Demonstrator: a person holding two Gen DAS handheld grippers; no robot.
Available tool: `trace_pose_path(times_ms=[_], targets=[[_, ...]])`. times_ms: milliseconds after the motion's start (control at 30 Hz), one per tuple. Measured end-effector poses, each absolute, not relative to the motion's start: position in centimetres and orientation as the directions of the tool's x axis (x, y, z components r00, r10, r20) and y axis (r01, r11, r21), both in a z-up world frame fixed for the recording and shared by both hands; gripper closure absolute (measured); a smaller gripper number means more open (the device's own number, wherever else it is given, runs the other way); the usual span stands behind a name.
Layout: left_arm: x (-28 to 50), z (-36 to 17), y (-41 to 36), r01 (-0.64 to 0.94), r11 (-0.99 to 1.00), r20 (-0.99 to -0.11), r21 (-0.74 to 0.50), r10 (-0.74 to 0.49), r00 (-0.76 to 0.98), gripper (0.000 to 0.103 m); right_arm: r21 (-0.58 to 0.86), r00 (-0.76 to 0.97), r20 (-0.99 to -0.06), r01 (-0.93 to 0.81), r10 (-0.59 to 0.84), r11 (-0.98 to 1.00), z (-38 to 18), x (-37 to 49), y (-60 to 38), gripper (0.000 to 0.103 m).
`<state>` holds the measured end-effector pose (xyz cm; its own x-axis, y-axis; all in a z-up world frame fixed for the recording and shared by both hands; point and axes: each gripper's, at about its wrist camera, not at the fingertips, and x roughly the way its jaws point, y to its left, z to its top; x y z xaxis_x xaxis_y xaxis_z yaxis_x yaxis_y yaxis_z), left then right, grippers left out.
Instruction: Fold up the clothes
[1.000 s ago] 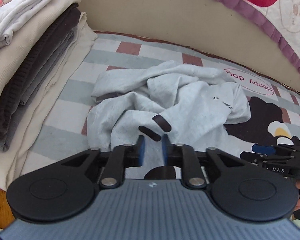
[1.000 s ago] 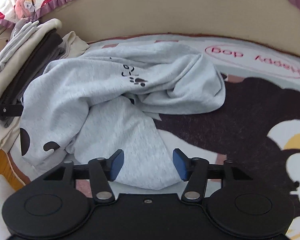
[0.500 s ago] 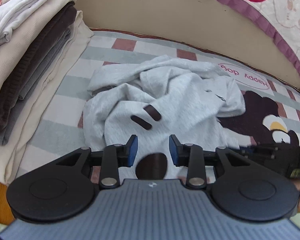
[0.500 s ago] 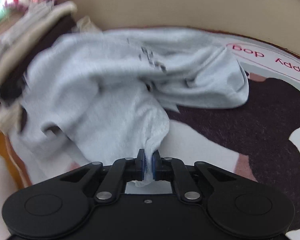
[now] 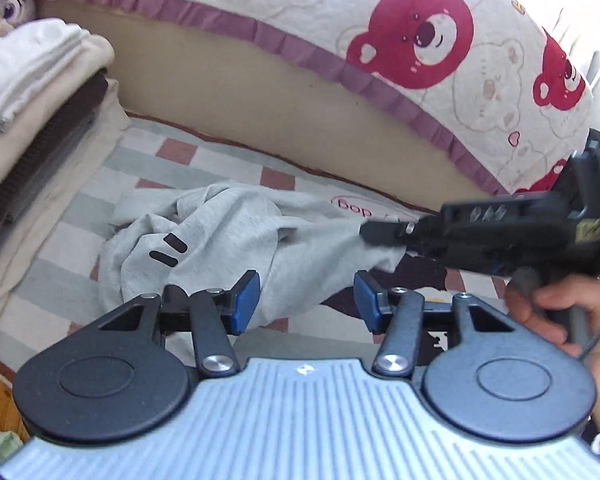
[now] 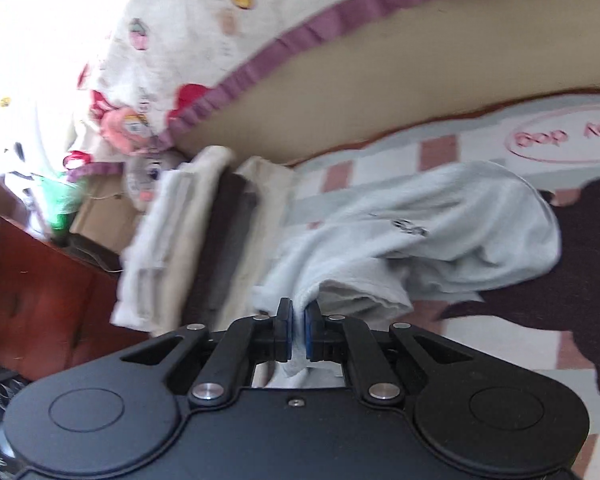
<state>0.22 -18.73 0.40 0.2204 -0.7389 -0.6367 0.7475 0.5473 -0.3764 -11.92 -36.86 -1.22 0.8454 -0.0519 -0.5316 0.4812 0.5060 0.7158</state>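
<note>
Crumpled light-grey sweatshirt with dark oval patches (image 5: 236,240) lies on the checked rug with a brown dog print and pink "Happy dog" label (image 5: 80,216), in front of a tan bed base. One edge of the sweatshirt is lifted off the rug and drawn toward the right. Right claw (image 6: 298,334) pressed together, its blue pads (image 6: 286,332) pinching a bunched fold of that grey fabric; the cloth runs from the pinch out to the heap on the rug. In the left wrist view the same right claw (image 5: 370,232) comes in from the right edge with the person's hand (image 5: 568,320) on its handle, fabric taut at its tip. Left claw (image 5: 306,300) spread wide, blue pads (image 5: 246,300) apart, nothing between them; it hangs over the near edge of the sweatshirt, contact not clear. Stack of folded clothes in white, cream, dark brown and grey (image 5: 28,128) stands to the left of the sweatshirt, just beside it. White bedspread with red bears and a purple ruffle (image 5: 420,40) hangs over the bed behind. Right wrist view is motion-blurred.
</note>
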Motion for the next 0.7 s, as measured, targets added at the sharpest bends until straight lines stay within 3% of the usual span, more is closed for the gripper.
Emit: trace_pose_path(times_ms=[133, 267, 400, 433, 467, 500, 567, 700], targets=[[-1.6, 2.0, -18.4, 0.781, 0.541, -0.609, -0.313, -0.745, 0.272, 0.043, 0.722, 0.887, -0.461, 0.376, -0.002, 0.581, 2.9, -12.2, -36.0, 0.094], [-2.6, 2.2, -20.2, 0.812, 0.508, -0.567, -0.287, -0.774, 0.283, 0.024, 0.742, 0.916, -0.397, 0.281, 0.061, 0.608, 4.7, -13.0, -36.5, 0.094], [-1.6, 0.7, -25.2, 0.801, 0.55, -0.624, -0.234, -0.717, 0.311, 0.024, 0.759, 0.927, -0.369, 0.256, 0.071, 0.598, 4.3, -13.7, -38.0, 0.095], [-1.0, 0.3, -26.3, 0.781, 0.583, -0.634, -0.225, -0.696, 0.337, 0.027, 0.767, 0.931, -0.36, 0.257, 0.063, 0.587, 4.0, -14.0, -38.4, 0.095], [-0.4, -0.1, -27.1, 0.76, 0.61, -0.637, -0.225, -0.682, 0.359, 0.055, 0.775, 0.934, -0.352, 0.257, 0.056, 0.577, 3.7, -14.3, -38.7, 0.095], [0.2, -0.4, -27.7, 0.746, 0.628, -0.646, -0.223, -0.668, 0.369, 0.098, 0.783, 0.938, -0.343, 0.258, 0.048, 0.566, 3.4, -14.6, -39.0, 0.095], [1.0, -0.1, -28.6, 0.73, 0.653, -0.664, -0.201, -0.639, 0.389, 0.098, 0.784, 0.939, -0.345, 0.279, 0.016, 0.555, 2.9, -15.5, -39.6, 0.095], [-0.1, 2.4, -27.1, 0.748, 0.663, -0.589, -0.041, -0.621, 0.517, 0.099, 0.813, 0.944, -0.33, 0.298, -0.027, 0.5, 1.8, -16.4, -40.3, 0.094]])
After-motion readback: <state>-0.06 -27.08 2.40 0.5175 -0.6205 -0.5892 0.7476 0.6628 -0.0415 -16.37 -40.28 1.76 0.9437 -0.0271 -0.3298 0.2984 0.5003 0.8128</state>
